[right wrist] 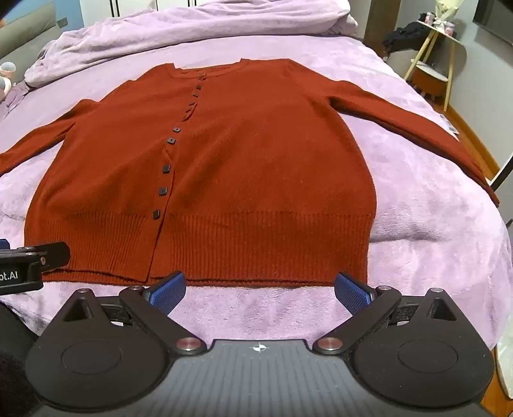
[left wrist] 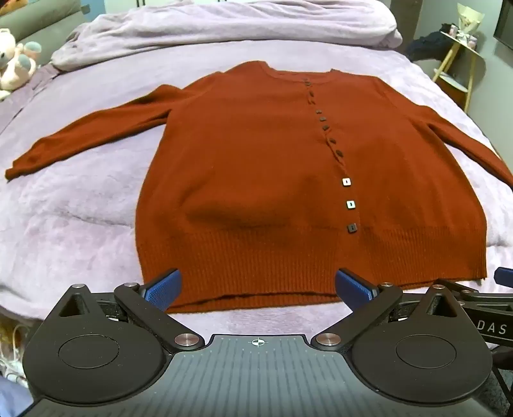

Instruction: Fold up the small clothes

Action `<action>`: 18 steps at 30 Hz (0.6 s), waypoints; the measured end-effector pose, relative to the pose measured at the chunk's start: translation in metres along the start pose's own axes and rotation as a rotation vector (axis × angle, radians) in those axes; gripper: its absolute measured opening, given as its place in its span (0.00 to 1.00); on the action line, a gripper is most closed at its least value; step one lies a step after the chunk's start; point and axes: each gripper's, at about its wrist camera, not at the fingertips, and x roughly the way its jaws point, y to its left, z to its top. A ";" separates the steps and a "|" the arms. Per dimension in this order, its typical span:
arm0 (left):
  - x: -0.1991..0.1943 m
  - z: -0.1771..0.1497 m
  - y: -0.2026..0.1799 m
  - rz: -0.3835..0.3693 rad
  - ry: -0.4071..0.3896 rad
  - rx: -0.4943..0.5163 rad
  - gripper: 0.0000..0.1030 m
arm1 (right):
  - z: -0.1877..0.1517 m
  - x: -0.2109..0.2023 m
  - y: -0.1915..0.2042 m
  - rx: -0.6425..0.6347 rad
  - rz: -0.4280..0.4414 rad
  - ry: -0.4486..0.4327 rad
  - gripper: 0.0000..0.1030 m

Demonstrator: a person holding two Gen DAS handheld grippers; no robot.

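A rust-red buttoned cardigan [left wrist: 256, 179] lies flat, face up, on the lilac bed cover, both sleeves spread outward; it also shows in the right wrist view [right wrist: 224, 173]. My left gripper [left wrist: 258, 288] is open and empty, hovering over the hem's left half. My right gripper [right wrist: 259, 288] is open and empty, just in front of the hem's right half. Each gripper's edge shows in the other's view: the right gripper [left wrist: 481, 298] and the left gripper [right wrist: 29, 263].
The lilac bed cover [left wrist: 80, 199] has a bunched duvet [left wrist: 224, 25] at the far end. Plush toys [left wrist: 14, 61] sit far left. A small wooden side table [right wrist: 433, 64] stands at the far right, beyond the bed edge.
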 end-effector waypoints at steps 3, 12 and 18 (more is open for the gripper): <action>0.000 0.000 0.001 -0.007 0.005 0.001 1.00 | 0.000 0.001 0.000 -0.004 0.003 0.002 0.96; 0.001 0.004 0.003 0.004 0.018 0.013 1.00 | 0.018 -0.004 -0.002 -0.026 -0.001 0.006 0.96; 0.001 0.002 0.001 0.007 0.013 0.014 1.00 | 0.006 -0.011 0.001 -0.018 -0.015 -0.031 0.96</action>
